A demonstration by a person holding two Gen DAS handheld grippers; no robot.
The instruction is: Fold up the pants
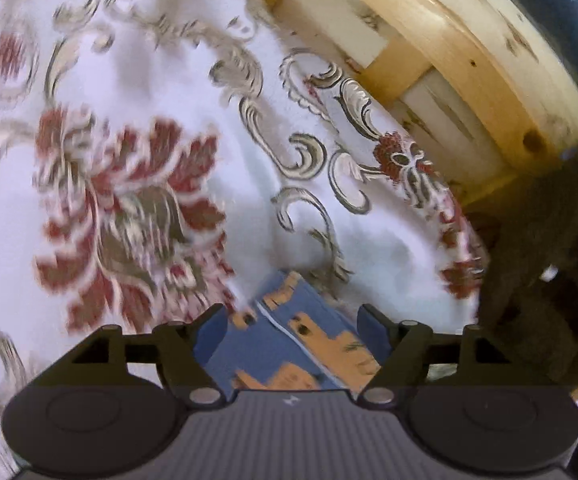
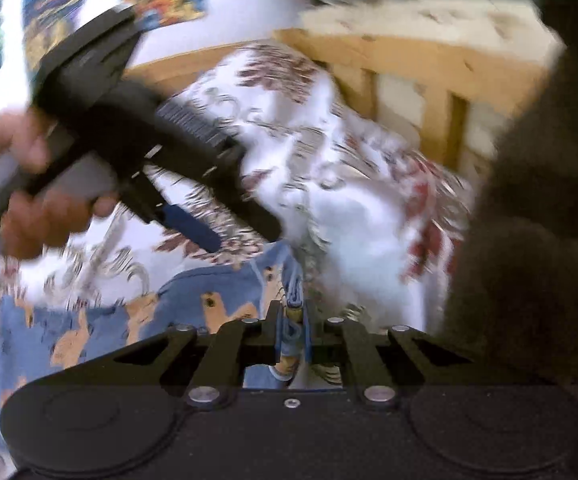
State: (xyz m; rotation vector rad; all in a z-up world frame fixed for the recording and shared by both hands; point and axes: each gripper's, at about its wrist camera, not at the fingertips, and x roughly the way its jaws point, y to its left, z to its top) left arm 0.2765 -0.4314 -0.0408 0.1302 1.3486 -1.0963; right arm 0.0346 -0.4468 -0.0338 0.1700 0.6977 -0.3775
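Blue pants (image 2: 101, 320) with small orange animal shapes, lying on a white bedspread (image 1: 217, 92) with big red flowers and grey curls. Pants near the bottom of both views, spread out to the left in the right wrist view.

Right gripper (image 2: 291, 338) pressed together, pinching a bunched edge of the pants between its two black fingers (image 2: 273, 332). Cloth squeezed into a thin upright fold in the gap, blue with a bit of orange.

Left gripper (image 1: 293, 320) spread wide, nothing between its fingers (image 1: 215, 322). Blue pants cloth just below the gap, with a pale seam line across it. Cannot tell if the fingers touch the cloth.

Same left gripper (image 2: 217, 224) also in the right wrist view, at the far left, held by a hand (image 2: 37, 216) wrapped round its grey handle. Blue pads on its fingers, tips just above the far edge of the pants.

Wooden bed frame (image 1: 441, 76) with pale slats on the far right side of the bedspread. Something dark and blurry (image 2: 537, 220) on the right. Bright patterned cloth (image 2: 89, 0) at the far left top, too blurry to name.
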